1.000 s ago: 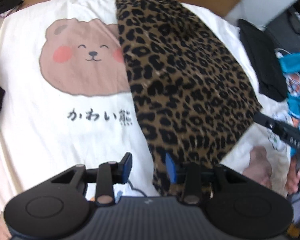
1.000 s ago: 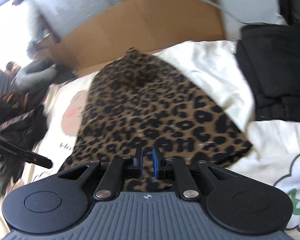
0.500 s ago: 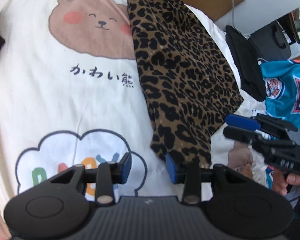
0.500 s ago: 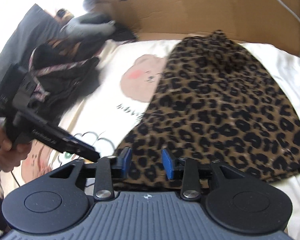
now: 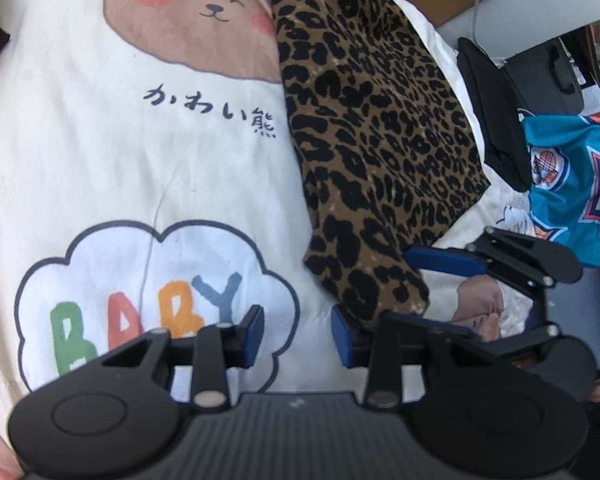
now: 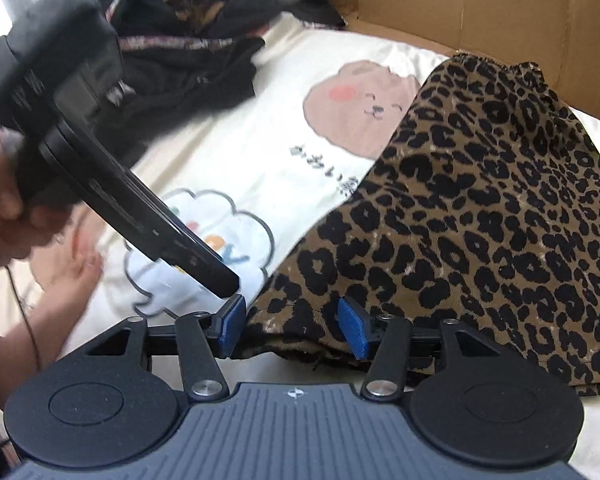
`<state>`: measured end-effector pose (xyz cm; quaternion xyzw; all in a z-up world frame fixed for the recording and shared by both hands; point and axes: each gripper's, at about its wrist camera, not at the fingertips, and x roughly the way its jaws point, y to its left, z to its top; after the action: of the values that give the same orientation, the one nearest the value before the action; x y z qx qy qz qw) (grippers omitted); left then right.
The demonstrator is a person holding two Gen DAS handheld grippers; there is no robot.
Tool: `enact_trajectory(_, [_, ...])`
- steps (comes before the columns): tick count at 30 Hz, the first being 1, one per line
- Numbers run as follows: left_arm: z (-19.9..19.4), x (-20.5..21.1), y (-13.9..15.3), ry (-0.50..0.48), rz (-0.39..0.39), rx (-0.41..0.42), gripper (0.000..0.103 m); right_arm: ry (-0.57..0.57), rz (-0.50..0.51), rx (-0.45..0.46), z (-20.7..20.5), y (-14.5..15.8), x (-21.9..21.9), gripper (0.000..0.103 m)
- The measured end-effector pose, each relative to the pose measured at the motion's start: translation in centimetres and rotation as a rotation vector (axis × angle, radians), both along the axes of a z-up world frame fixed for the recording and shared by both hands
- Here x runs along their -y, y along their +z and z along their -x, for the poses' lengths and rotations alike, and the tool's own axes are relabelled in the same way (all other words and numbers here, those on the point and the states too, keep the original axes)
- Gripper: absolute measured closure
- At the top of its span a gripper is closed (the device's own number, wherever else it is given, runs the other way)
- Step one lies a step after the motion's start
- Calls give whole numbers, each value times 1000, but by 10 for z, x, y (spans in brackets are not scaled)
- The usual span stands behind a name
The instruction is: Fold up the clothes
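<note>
A leopard-print garment point(image 5: 372, 120) lies flat on the white bear-print sheet point(image 5: 100, 160), narrow end far, wide hem near. My left gripper point(image 5: 298, 334) is open just above the sheet, its right finger beside the garment's near corner. In the right wrist view, my right gripper point(image 6: 293, 326) is open with the leopard-print garment's point(image 6: 480, 208) near-left corner lying between its fingers, not pinched. The left gripper point(image 6: 220, 280) shows there as a dark bar coming in from the left, its tip close to my right gripper's left finger. The right gripper point(image 5: 404, 286) straddles that same corner.
A cardboard wall point(image 6: 480, 8) borders the far side. Dark clothes point(image 6: 180, 52) are piled at the far left. A black garment point(image 5: 496, 108) and a teal jersey point(image 5: 572, 176) lie right of the leopard piece. A hand point(image 6: 4, 200) holds the left gripper.
My right gripper has opened and swung round to the garment's near corner. The left gripper has drawn back along the sheet to the same corner, still open.
</note>
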<state>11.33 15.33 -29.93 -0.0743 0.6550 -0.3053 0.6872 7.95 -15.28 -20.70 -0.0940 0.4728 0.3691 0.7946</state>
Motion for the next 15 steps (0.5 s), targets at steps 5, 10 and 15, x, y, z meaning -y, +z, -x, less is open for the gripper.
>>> enact_trajectory(5, [3,5,1,-18,-3,17,64,-60,-23,-13,-9,2,13,97])
enact_trajectory(10, [5,13,-3,-39,-2,28,64,-200,-145,-94,-24,7,41,97])
enact_trajectory(15, [4,27,-5,-47,34,38,63,-279,-199,-128,-33,7,57,97])
